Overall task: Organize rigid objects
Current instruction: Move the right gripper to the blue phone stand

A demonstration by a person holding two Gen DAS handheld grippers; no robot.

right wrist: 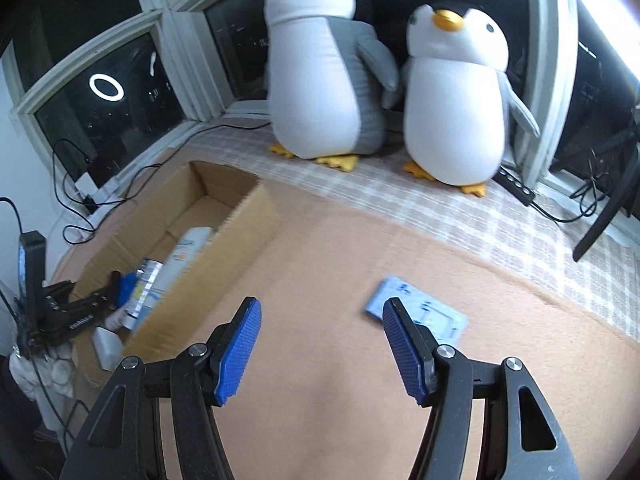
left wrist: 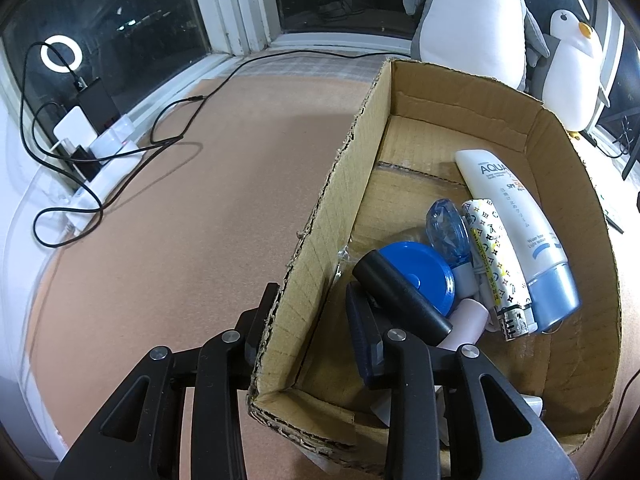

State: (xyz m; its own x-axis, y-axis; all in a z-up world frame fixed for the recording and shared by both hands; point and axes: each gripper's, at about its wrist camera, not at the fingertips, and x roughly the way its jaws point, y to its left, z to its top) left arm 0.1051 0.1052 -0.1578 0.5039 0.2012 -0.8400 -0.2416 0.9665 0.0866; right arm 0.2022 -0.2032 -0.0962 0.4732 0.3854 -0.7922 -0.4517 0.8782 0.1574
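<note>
An open cardboard box stands on the tan mat. It holds a white sunscreen tube, a patterned lighter, a clear blue dispenser, a round blue lid and a black cylinder. My left gripper straddles the box's left wall near its front corner, one finger outside and one inside, shut on the wall. My right gripper hangs open over the bare mat, right of the box, with nothing between its fingers. A flat light-blue packet lies on the mat just beyond its right finger.
Two plush penguins stand on the checked cloth by the window. A power strip with chargers and black cables lies at the far left. A white block sits by the box's near corner. A black stand leg leans at the right.
</note>
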